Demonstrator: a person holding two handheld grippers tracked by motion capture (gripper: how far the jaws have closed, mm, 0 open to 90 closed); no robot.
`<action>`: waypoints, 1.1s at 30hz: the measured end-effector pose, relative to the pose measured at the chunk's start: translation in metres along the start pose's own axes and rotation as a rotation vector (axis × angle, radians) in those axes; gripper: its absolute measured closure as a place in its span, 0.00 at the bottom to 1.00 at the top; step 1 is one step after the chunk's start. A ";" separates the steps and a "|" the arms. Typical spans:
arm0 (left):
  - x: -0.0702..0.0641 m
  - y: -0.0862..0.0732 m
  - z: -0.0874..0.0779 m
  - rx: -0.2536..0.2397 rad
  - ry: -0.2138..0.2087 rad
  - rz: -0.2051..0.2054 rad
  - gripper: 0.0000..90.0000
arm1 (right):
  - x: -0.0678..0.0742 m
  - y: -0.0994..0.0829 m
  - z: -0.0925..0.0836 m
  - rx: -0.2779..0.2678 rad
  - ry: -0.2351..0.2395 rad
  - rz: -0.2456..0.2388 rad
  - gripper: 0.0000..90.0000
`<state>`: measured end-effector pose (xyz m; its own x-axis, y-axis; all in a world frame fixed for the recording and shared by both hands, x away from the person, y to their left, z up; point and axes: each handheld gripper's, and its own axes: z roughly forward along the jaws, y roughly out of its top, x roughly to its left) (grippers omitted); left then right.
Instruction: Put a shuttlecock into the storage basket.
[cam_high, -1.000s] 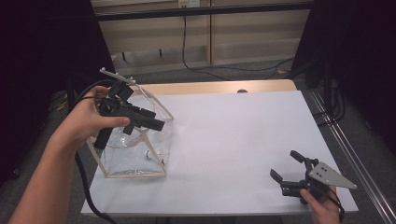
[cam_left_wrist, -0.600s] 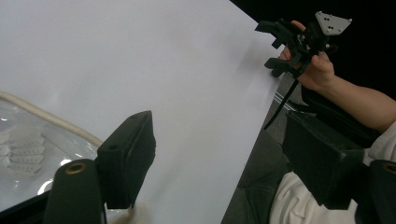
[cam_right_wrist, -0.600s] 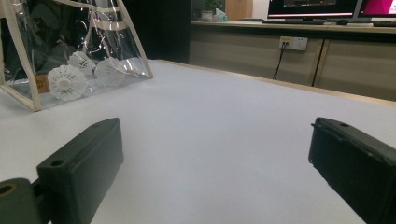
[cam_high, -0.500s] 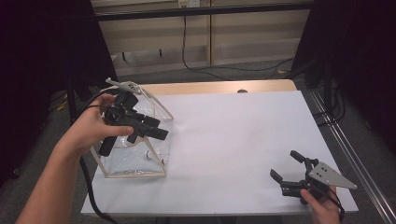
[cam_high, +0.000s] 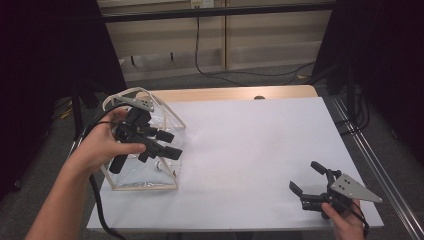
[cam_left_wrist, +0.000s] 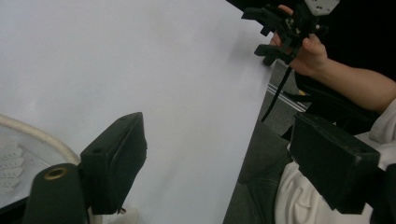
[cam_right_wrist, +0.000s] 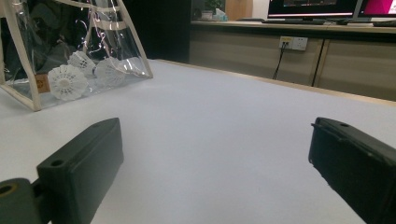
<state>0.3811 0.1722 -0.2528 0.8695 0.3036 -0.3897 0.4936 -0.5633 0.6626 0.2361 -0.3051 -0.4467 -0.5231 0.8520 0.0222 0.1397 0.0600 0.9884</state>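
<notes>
Standing at the left end of the table: a clear plastic tote bag with cream-coloured edging (cam_high: 150, 175), tent-shaped, base flat on the sheet, top ridge and cream handle loop uppermost. Long axis running roughly from the near edge toward the far edge in the high view, slightly angled. Inside, seen from the right gripper view, white feather shuttlecocks (cam_right_wrist: 67, 81) lying against the clear wall, round skirts facing outward.

Hovering over the bag's right-hand face, the left gripper (cam_high: 167, 145), jaws pointing rightward across the table, spread wide and just been opening, nothing between them; in the left gripper view only bare sheet between the pads, with a curve of cream handle at lower left.

Near the table's right front corner, the right gripper (cam_high: 307, 179), well apart from the bag, jaws wide open and empty, aimed toward the bag.

Underneath, a white sheet (cam_high: 260, 150) covering a pale wooden table (cam_high: 225, 93). Beyond, beige cabinet fronts (cam_right_wrist: 261, 51), a wall socket with cable, and possibly monitors along the top, partly cropped.
</notes>
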 end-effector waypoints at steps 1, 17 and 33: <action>0.000 -0.001 0.001 0.002 -0.003 0.004 0.19 | 0.000 0.000 0.000 -0.001 -0.001 0.000 0.03; -0.011 -0.010 0.011 -0.030 -0.027 0.053 0.17 | 0.001 0.000 0.000 0.002 0.000 -0.002 0.03; -0.018 -0.017 0.018 -0.074 -0.049 0.096 0.17 | 0.001 0.000 0.001 0.004 0.001 0.002 0.03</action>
<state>0.3567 0.1619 -0.2687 0.9116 0.2125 -0.3519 0.4101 -0.5289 0.7430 0.2362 -0.3042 -0.4470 -0.5234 0.8517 0.0242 0.1444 0.0607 0.9876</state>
